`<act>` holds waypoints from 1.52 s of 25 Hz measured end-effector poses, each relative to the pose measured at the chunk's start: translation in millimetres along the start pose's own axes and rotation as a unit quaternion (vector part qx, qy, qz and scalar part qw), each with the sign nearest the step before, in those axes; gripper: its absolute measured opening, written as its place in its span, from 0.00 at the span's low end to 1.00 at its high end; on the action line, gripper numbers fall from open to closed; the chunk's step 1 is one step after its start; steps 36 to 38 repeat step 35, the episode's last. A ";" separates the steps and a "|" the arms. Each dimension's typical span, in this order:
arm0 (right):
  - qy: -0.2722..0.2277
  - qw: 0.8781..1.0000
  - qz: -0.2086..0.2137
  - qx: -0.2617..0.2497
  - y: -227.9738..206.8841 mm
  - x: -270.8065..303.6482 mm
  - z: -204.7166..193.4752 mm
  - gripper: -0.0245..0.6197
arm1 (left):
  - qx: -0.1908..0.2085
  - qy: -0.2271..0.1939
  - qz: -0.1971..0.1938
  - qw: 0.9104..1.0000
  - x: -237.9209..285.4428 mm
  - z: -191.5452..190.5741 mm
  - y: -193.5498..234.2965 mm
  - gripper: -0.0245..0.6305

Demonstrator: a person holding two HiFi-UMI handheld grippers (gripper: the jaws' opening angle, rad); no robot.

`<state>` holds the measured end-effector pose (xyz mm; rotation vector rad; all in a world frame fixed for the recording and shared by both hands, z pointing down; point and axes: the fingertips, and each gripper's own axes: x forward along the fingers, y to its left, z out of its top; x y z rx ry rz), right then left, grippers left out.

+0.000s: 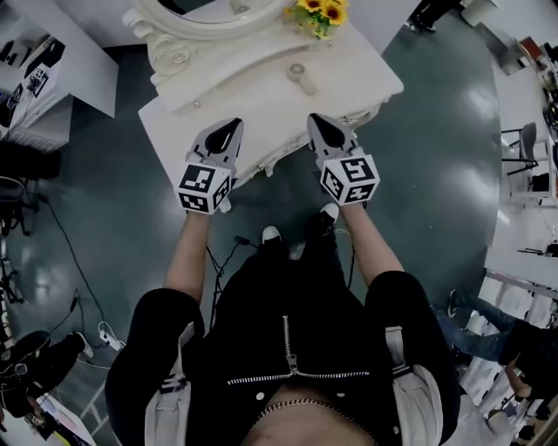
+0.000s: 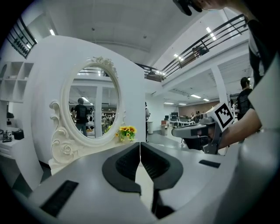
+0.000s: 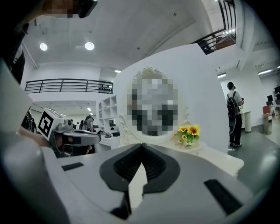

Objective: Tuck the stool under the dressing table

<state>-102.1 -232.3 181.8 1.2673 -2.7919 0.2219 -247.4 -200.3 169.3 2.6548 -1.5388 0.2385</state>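
Two grippers, both empty | left gripper [image 1: 232, 127] jaws pressed together | right gripper [image 1: 317, 122] jaws pressed together | white carved dressing table [image 1: 357, 83] just ahead of and below both fingertips | yellow sunflower bouquet [image 1: 320, 13] farther ahead, beside oval white-framed mirror [image 2: 91, 104]

White dressing table [image 1: 349, 78], yellow flowers [image 1: 321, 12], dk grey-green floor [image 1: 436, 157], blk jacket [image 1: 288, 348].
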 end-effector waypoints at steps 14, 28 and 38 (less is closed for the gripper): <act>-0.005 0.999 0.026 -0.024 9.0 16.8 18.4 0.05 | -0.005 -0.003 0.040 0.999 -16.6 -0.2 12.7 0.07; -0.003 1.000 0.014 -0.020 13.2 9.3 9.8 0.05 | -0.009 0.001 0.043 0.999 -29.2 -11.6 14.2 0.07; 0.001 1.000 0.011 -0.019 14.7 5.6 6.7 0.05 | -0.012 0.004 0.040 0.999 -30.8 -13.3 11.6 0.07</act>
